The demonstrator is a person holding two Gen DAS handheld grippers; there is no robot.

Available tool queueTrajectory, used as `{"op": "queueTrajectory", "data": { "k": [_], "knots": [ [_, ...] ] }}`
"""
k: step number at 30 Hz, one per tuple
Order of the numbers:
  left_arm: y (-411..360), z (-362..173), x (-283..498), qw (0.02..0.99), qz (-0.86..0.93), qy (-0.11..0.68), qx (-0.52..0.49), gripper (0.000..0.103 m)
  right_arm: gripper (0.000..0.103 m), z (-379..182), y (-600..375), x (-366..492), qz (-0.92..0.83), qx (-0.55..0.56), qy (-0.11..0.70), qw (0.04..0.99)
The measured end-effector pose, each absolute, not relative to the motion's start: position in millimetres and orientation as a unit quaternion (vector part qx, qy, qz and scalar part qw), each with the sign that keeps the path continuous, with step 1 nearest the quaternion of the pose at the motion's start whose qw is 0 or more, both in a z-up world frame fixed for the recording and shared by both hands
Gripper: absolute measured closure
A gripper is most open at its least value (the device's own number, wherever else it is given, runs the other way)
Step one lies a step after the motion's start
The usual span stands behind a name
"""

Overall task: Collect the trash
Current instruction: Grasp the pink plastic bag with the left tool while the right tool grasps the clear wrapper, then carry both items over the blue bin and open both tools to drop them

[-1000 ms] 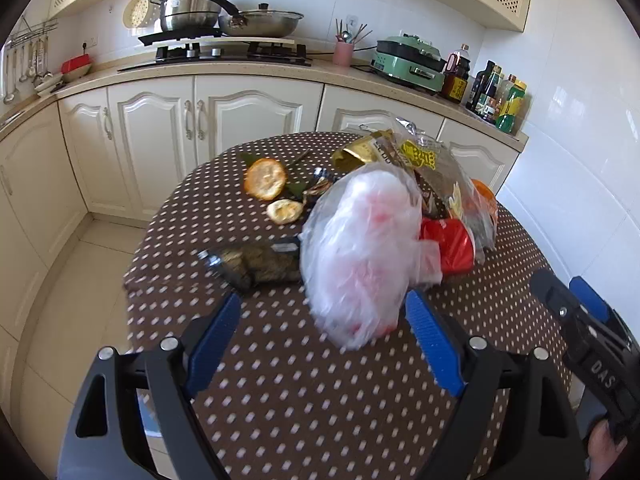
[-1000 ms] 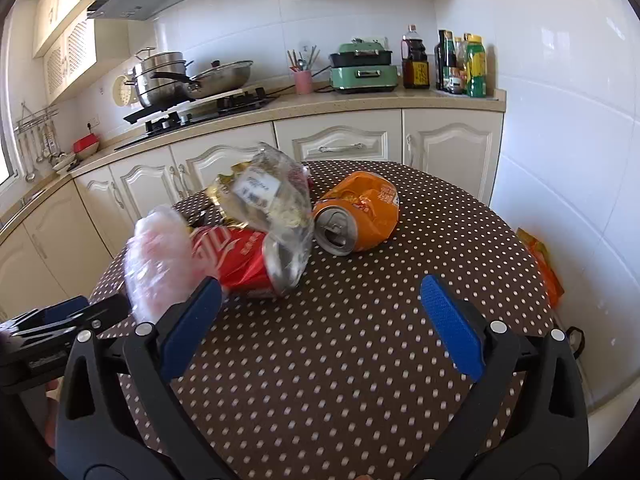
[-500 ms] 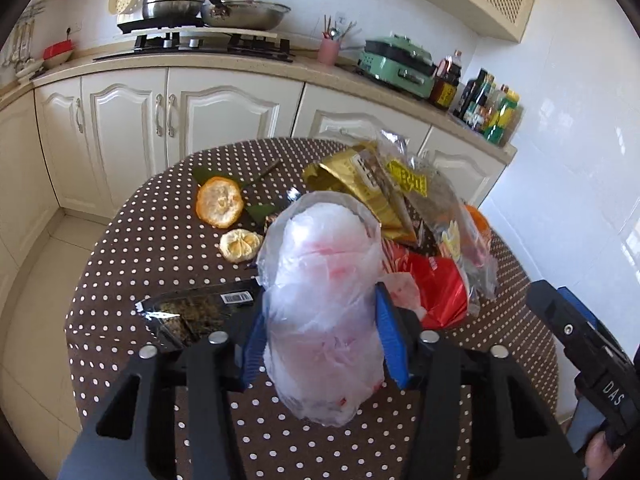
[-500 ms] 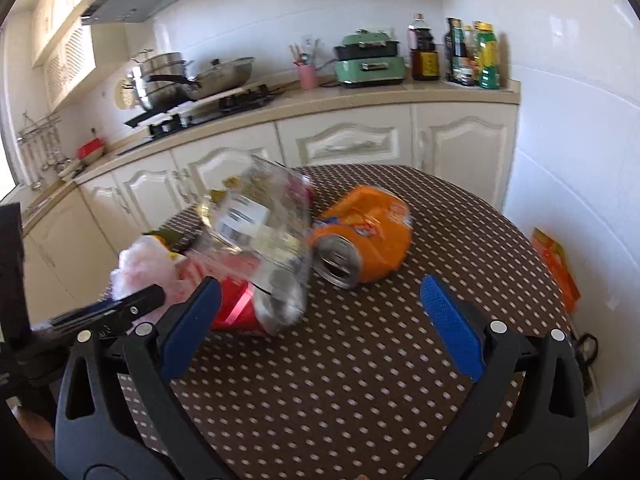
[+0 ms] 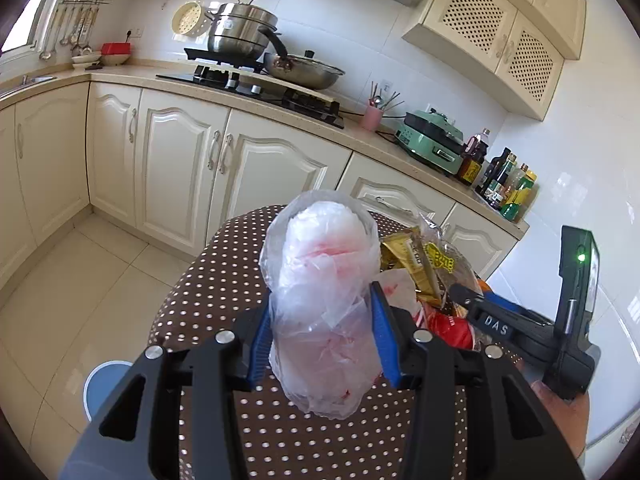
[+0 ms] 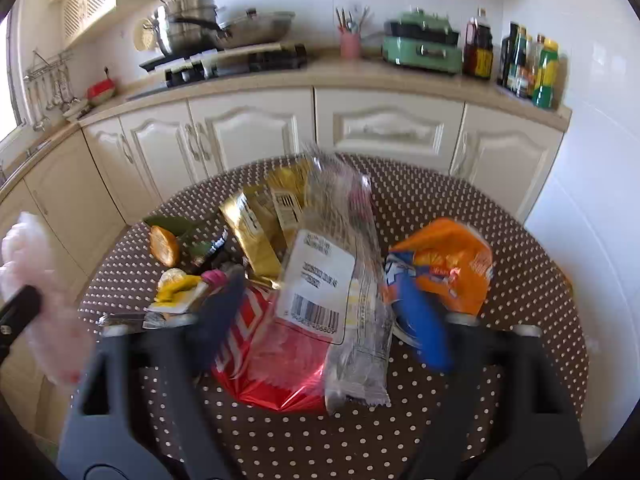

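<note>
Crumpled clear plastic bag (image 5: pixel 324 312) (pink-stained inside) sits clamped in the left gripper (image 5: pixel 322 340); right gripper (image 6: pixel 324 312) gapes wide.

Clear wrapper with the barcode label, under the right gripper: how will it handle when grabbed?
The clear wrapper is probably floppy: it's thin crinkled film draped over the red bag. Likely very light, since it looks nearly empty. It may slip, glossy film on glossy foil, so the right gripper, open astride it, might pinch a fold rather than the whole pack.
</note>
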State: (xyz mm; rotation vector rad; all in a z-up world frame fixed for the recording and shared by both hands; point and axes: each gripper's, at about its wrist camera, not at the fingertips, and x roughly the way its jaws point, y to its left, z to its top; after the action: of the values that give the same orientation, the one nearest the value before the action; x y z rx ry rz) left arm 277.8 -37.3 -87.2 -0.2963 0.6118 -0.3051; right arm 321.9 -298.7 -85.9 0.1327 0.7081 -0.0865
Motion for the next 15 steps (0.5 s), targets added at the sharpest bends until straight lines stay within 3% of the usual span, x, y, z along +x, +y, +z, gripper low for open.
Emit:
{"op": "queueTrajectory", "data": {
  "k": [2,3,5,15],
  "knots": [
    [-29.6,-87.9,276.1,0.931,-0.146,0.299,-0.147,0.059,0.084,-87.4,-304.7,316.9,-0.049,0.077,0.333,0.939],
    [-26.2,-88.5,274.7,0.931,-0.145,0.299,-0.149,0.059,0.093,-86.7,-306.6,313.8,-0.054,0.081,0.325,0.941],
    [-18.6,-88.0,272.3,0.932,-0.144,0.296,-0.152,0.059,0.097,-79.3,-309.8,301.0,-0.060,0.092,0.291,0.950],
    [39.5,-84.9,249.1,0.937,-0.124,0.274,-0.176,0.059,0.100,-24.1,-252.1,244.0,-0.051,0.062,0.149,0.986]
  ]
}}
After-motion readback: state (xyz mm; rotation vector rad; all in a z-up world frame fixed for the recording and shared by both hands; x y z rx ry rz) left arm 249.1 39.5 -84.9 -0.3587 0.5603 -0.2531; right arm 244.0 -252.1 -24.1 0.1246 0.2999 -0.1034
